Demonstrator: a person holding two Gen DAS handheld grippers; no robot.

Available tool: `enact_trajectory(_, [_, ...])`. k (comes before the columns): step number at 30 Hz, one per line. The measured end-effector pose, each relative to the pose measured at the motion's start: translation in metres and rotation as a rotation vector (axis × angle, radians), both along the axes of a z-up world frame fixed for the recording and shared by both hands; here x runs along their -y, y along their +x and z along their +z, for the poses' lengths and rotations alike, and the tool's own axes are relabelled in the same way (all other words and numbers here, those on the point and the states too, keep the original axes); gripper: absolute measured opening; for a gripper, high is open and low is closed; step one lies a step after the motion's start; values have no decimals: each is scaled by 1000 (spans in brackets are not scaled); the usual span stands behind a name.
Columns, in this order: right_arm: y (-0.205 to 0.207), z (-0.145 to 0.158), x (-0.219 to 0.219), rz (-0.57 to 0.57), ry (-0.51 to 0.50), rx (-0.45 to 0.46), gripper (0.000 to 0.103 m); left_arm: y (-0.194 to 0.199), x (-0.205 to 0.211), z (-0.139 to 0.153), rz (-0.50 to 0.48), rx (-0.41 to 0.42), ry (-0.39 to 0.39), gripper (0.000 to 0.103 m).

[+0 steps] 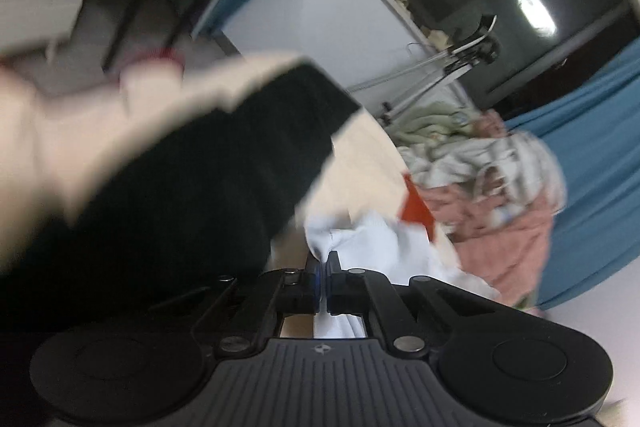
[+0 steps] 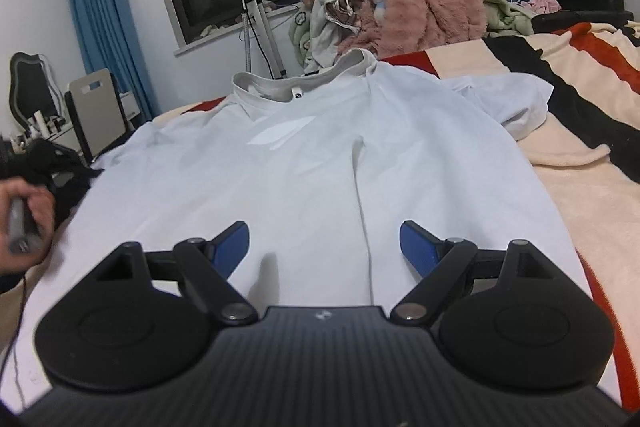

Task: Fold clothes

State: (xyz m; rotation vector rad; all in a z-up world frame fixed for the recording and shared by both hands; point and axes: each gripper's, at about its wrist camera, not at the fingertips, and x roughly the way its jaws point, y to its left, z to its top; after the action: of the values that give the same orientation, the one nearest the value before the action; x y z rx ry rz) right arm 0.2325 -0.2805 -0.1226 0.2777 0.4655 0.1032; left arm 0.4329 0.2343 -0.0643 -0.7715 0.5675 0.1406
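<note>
Left claw [image 1: 323, 269] clamped together on a pinch of white T-shirt [image 1: 360, 239] fabric; a blurred black-and-cream blanket [image 1: 224, 163] fills the view at 10 o'clock. Right claw [image 2: 325, 247] jaws apart, empty, low over the T-shirt [image 2: 304, 163], which lies flat on the bed, collar at 12 o'clock. Clothes pile [image 2: 400, 7] beyond.

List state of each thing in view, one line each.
left hand-held gripper: shut on white T-shirt fabric
right hand-held gripper: open, empty, over the shirt's lower part
white T-shirt: spread flat on the bed, unfolded, collar away from the camera, one sleeve rumpled
clothes pile: heaped, unfolded, beyond the collar
striped blanket: spread under the shirt
</note>
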Motion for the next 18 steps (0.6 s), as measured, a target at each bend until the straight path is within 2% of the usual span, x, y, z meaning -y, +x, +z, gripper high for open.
enact_trajectory(3, [1,-1,0,-6,0,-3,84,21,-10,50,27,-18,266,2])
enact_trajectory(6, [1,-1,1,-7,3,-7,84,33,-11,65,26,-62,374,4])
enact_trajectory(8, [0,-1,2,-6,3,-5,84,29,-10,65,15,-49,379,16])
enact_trajectory(9, [0,0,3,-5,4,-4,84,24,-12,61,12,-48,379,37])
enact_trajectory(10, [-1,0,3,-5,5,-3,84,17,-13,57,11,-57,373,55])
enact_trajectory(11, [-2,0,4,-3,7,-3,84,10,-14,50,11,-69,353,59])
enact_trajectory(13, [-2,1,5,-2,12,-5,84,-7,-16,33,13,-72,244,72])
enact_trajectory(15, [-3,1,6,-2,20,-6,84,-25,-19,15,15,-58,111,79])
enact_trajectory(18, [-5,2,7,-2,34,-7,84,-43,-18,-6,11,-3,-59,82])
